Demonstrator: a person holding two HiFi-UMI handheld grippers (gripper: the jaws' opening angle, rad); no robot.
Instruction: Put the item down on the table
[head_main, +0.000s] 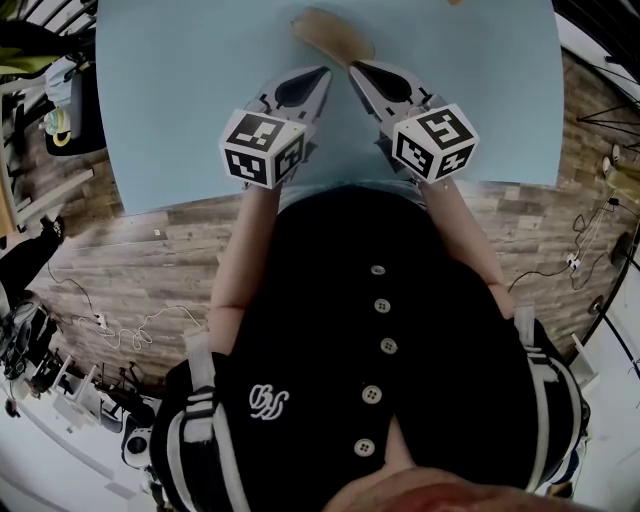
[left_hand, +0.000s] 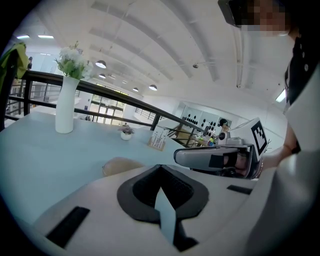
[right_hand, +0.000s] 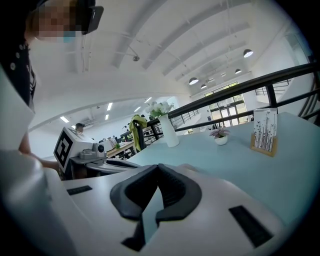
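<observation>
A flat tan item (head_main: 330, 35) lies on the light blue table (head_main: 180, 100), just beyond both grippers' tips. In the left gripper view the tan item (left_hand: 121, 165) rests on the table a little left of the jaws, with nothing touching it. My left gripper (head_main: 325, 72) is shut and holds nothing; its jaws meet at the tip (left_hand: 160, 167). My right gripper (head_main: 352, 67) is shut too and holds nothing (right_hand: 159, 166). The two grippers point inward, tips close together, near the table's front part.
A tall white vase with flowers (left_hand: 65, 107) stands far back on the table, with a small potted plant (left_hand: 126, 132) and a card holder (left_hand: 157, 140) beyond the item. The table's near edge (head_main: 330, 188) runs along the person's body. Cables lie on the wooden floor (head_main: 120, 325).
</observation>
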